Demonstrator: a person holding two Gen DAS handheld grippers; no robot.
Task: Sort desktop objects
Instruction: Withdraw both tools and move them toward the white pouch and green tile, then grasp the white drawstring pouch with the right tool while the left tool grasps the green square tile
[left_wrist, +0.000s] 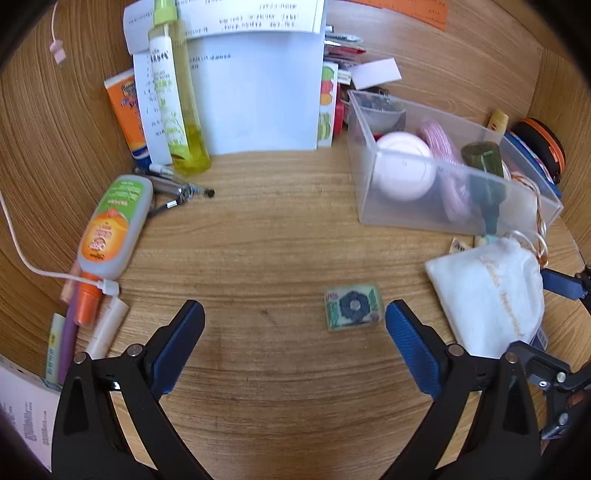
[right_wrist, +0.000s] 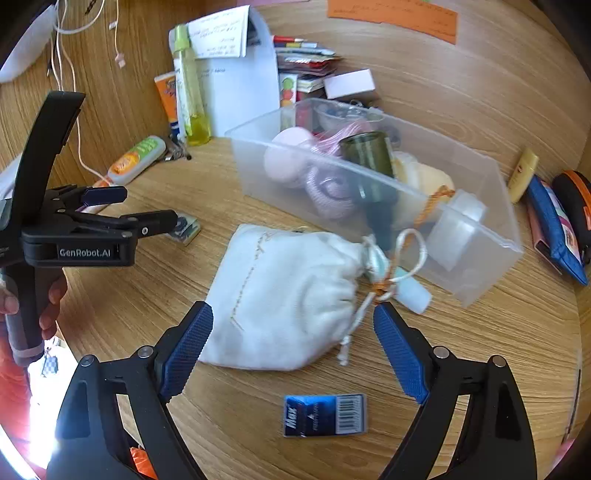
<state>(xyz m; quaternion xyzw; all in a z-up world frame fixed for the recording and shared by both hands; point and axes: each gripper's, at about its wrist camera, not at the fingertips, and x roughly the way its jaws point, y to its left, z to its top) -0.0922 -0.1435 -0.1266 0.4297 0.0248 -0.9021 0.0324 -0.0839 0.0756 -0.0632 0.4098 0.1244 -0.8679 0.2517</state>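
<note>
The right tongs (right_wrist: 291, 325) hang open over a white cloth pouch (right_wrist: 284, 299) lying on the wooden desk (right_wrist: 480, 350), its body between the blue fingers. Its long axis runs from near left to far right, the tied neck pointing right toward the clear plastic box (right_wrist: 461, 236) just beyond. The left tongs (left_wrist: 295, 325) are open too, a small flowered tile (left_wrist: 352, 307) lying flat between their tips

Colours across the wood-grain tabletop (left_wrist: 277, 221)

White pouch (right_wrist: 288, 299), translucent bin (right_wrist: 480, 221), green floral tile (left_wrist: 352, 307), blue barcoded card (right_wrist: 325, 415) at 6 o'clock.
</note>
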